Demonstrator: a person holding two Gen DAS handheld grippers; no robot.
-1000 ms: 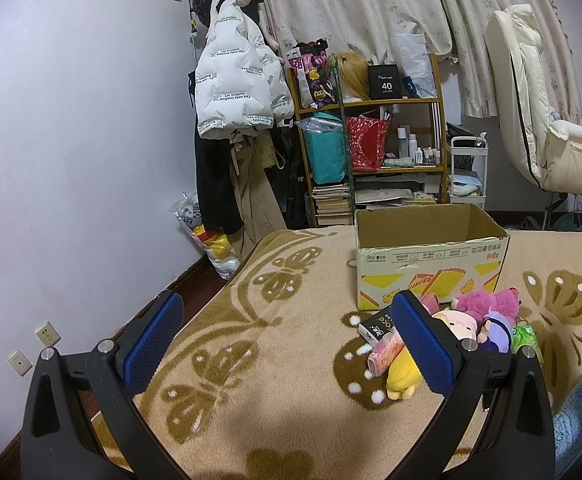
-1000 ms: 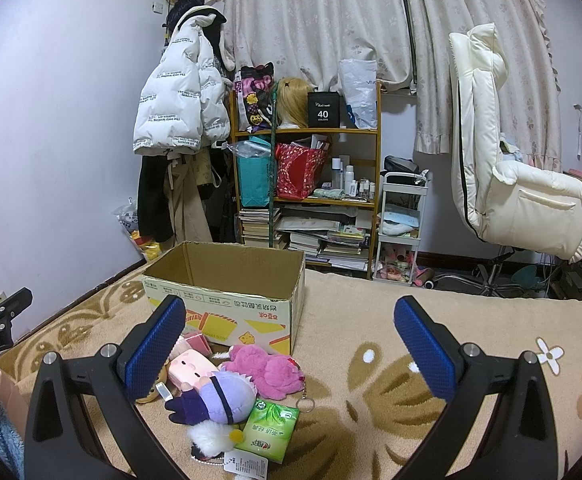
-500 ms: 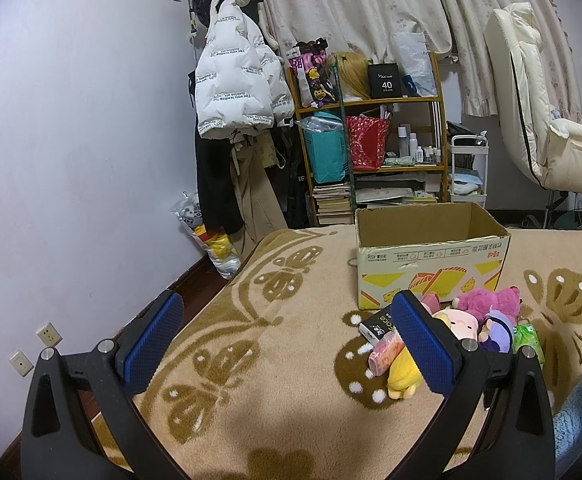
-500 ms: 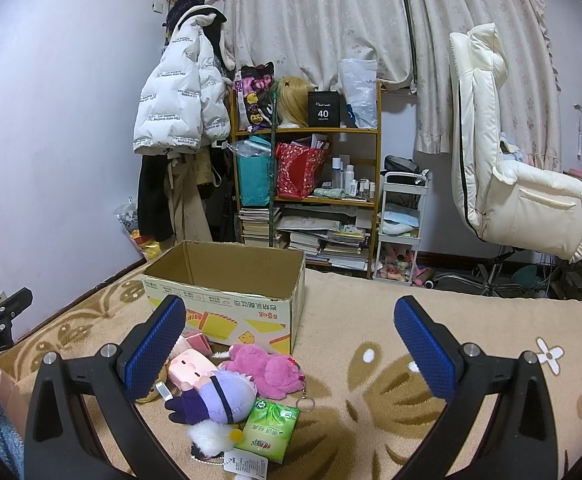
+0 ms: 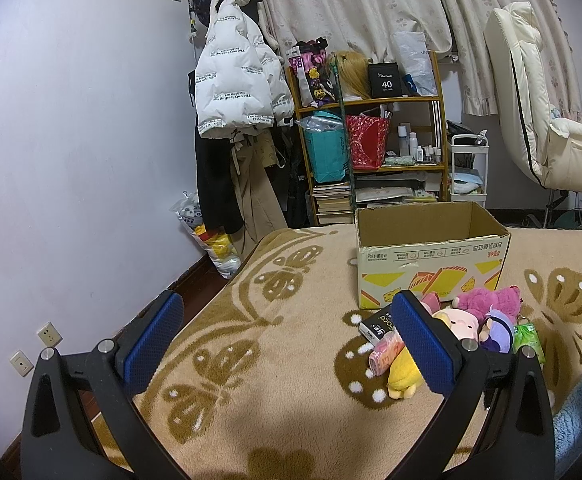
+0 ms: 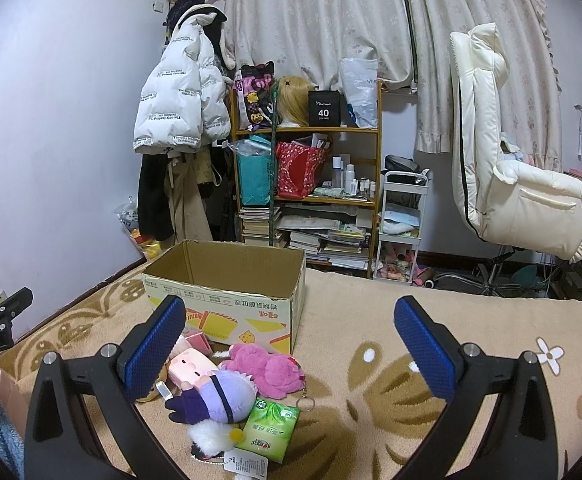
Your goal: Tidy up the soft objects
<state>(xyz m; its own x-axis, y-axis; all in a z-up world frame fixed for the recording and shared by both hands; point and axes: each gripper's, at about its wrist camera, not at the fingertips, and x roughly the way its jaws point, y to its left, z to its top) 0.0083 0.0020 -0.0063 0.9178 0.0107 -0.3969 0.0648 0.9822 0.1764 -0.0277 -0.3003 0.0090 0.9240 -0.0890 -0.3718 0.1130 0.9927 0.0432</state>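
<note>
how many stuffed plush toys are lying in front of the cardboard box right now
4 visible: fuzzy pink plush nearest the box, purple-haired doll in front of it, pale pink plush to its left, yellow plush at the pile's left end. Others may be hidden.

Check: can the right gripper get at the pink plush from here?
Probably yes. The right gripper is open and empty, and the pink plush lies exposed on the rug just ahead, in front of the cardboard box, nothing covering it.

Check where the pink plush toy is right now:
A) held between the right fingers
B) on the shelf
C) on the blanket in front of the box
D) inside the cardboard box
C: the pink plush toy lies on the blanket just in front of the cardboard box, with the right gripper open and holding nothing.
</note>
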